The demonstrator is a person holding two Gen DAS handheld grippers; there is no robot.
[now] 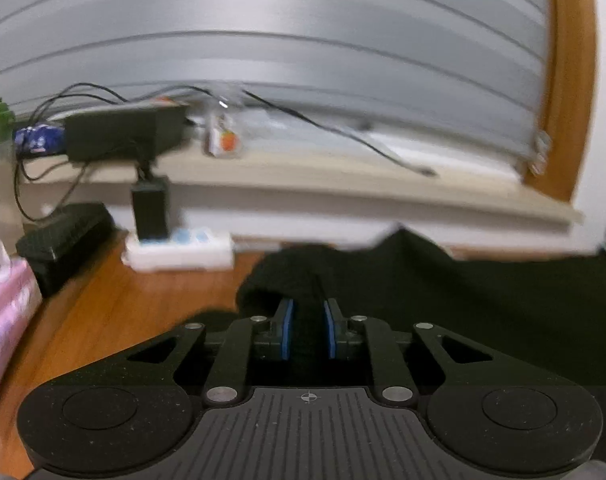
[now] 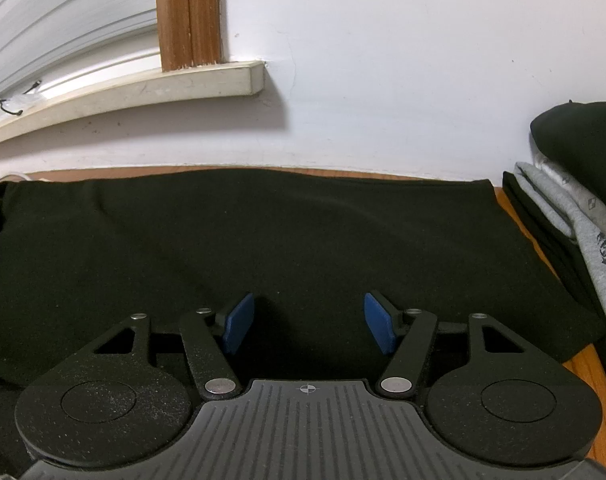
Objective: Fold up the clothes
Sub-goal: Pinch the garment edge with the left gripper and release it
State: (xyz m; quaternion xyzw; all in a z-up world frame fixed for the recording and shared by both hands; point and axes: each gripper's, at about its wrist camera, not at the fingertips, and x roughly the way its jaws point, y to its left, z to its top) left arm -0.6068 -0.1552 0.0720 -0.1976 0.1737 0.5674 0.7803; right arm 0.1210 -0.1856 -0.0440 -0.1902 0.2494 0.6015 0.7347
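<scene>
A black garment point(image 2: 263, 232) lies spread flat on the wooden table point(image 1: 115, 304), reaching back to the wall. In the left wrist view, which is blurred, a bunched fold of the same black garment point(image 1: 287, 276) rises at its left edge. My left gripper point(image 1: 309, 326) is shut on that fold, and its blue pads point(image 1: 287, 330) stand narrow with dark cloth between them. My right gripper point(image 2: 309, 322) hovers over the near middle of the garment. It is open, with its blue pads point(image 2: 239, 328) wide apart and nothing between them.
A white power strip point(image 1: 179, 250) with a black adapter point(image 1: 151, 210), a black box point(image 1: 63, 240) and a pink pack point(image 1: 5, 320) sit at the table's left. Cables trail over the windowsill point(image 1: 343, 184). Folded grey and black clothes point(image 2: 583, 224) are stacked at the right edge.
</scene>
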